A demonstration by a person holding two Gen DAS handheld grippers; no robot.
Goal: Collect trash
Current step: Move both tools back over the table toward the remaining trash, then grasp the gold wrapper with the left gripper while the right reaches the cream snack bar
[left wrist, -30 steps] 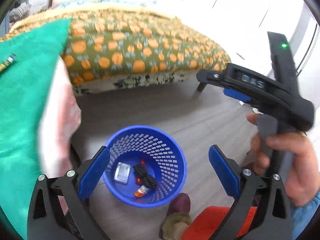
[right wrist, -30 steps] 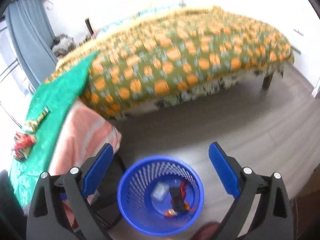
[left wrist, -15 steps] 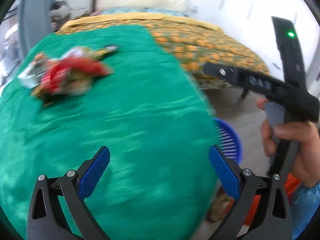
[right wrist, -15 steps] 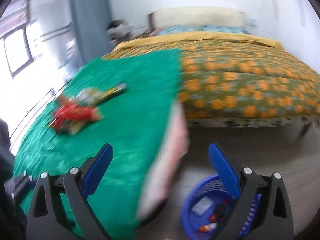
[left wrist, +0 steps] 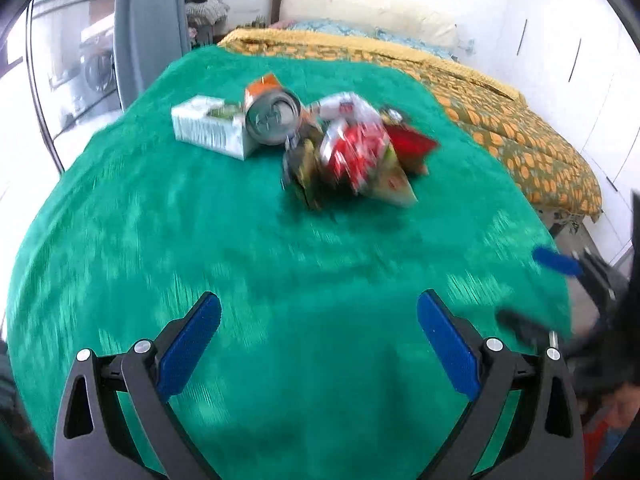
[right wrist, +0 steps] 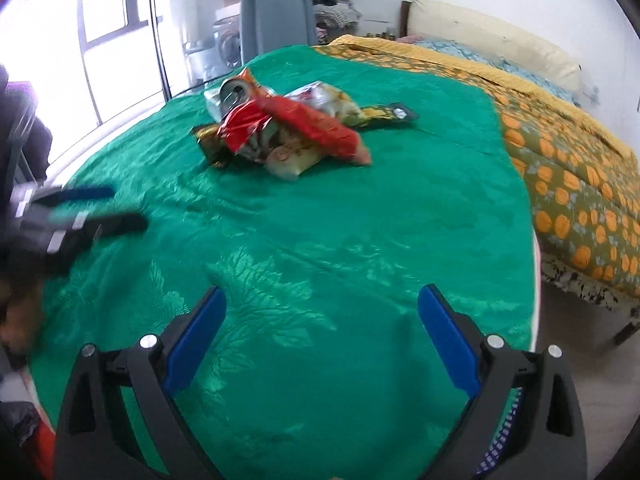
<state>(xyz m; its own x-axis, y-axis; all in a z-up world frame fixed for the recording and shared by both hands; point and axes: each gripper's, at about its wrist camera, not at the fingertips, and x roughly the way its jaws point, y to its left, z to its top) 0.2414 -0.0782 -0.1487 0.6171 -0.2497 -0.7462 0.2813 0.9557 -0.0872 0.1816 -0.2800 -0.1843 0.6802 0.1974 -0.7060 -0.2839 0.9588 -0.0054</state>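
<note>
A pile of trash lies on the green cloth (left wrist: 280, 280): a white carton (left wrist: 208, 130), a silver can (left wrist: 272, 118) and crumpled red and white wrappers (left wrist: 356, 152). My left gripper (left wrist: 320, 320) hovers open over the cloth, short of the pile, holding nothing. In the right wrist view the can (right wrist: 236, 92), a red wrapper (right wrist: 312, 124) and a dark wrapper (right wrist: 392, 114) lie on the same green cloth (right wrist: 360, 240). My right gripper (right wrist: 322, 312) is open and empty too. Each gripper shows blurred at the edge of the other's view, the left gripper (right wrist: 116, 208) included.
A bed with an orange-patterned cover (right wrist: 580, 184) runs along the right of the green cloth. A sliver of the blue basket (right wrist: 500, 448) shows low at the right, beside bare floor (right wrist: 600, 380). A grey curtain (right wrist: 276, 8) and windows stand behind.
Both grippers swung up from above the blue basket on the floor to over the green cloth. The trash pile is now nearer and centred. Both stayed open.
</note>
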